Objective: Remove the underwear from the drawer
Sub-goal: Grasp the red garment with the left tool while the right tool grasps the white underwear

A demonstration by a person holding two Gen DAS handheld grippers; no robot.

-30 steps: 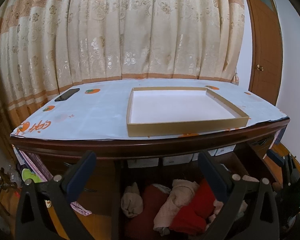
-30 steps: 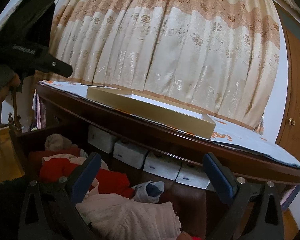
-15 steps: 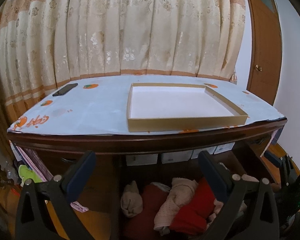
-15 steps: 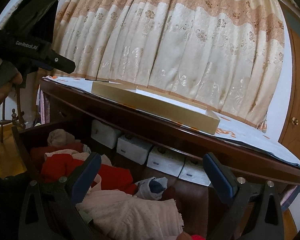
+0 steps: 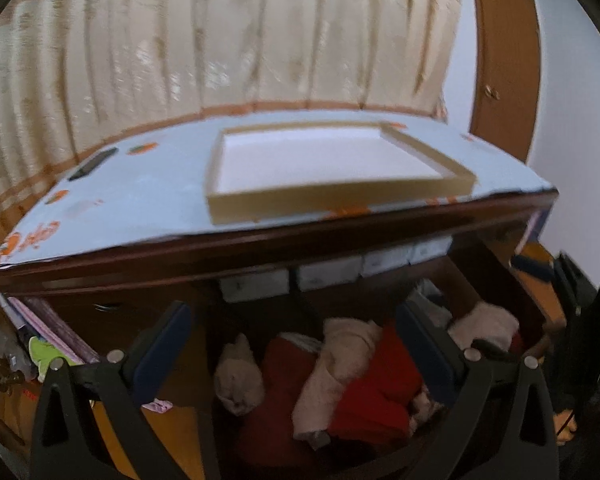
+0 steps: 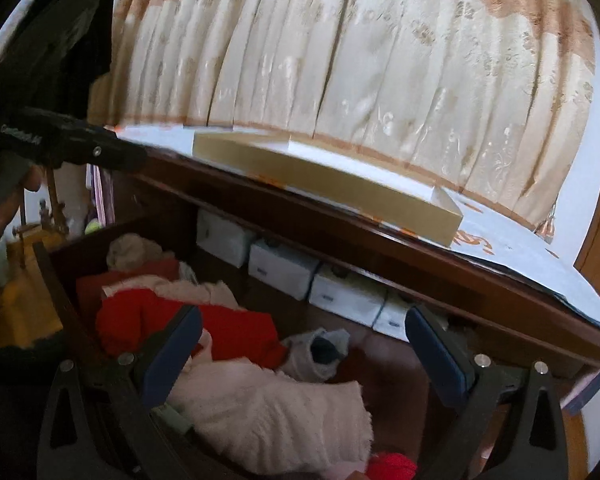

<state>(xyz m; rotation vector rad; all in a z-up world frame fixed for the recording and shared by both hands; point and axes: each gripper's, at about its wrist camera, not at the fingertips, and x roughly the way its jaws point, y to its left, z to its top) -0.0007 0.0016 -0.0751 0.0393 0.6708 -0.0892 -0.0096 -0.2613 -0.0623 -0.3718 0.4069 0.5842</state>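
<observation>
A: What's changed since a moment ago?
B: Both views have dipped toward the open drawer [image 6: 60, 280]. The left hand-held gripper [image 5: 296, 344] and right hand-held gripper [image 6: 304, 340] hang spread and empty above the heaped underwear [image 6: 236, 332], nothing grasped yet; a reach looks close.

Blurred white lettering, unreadable, on the left gripper [image 6: 72, 148]

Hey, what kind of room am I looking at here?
Probably a bedroom at home: an open dark wooden drawer stuffed with red and cream clothing, long cream floral curtains behind the desk, and a brown wooden door.
</observation>
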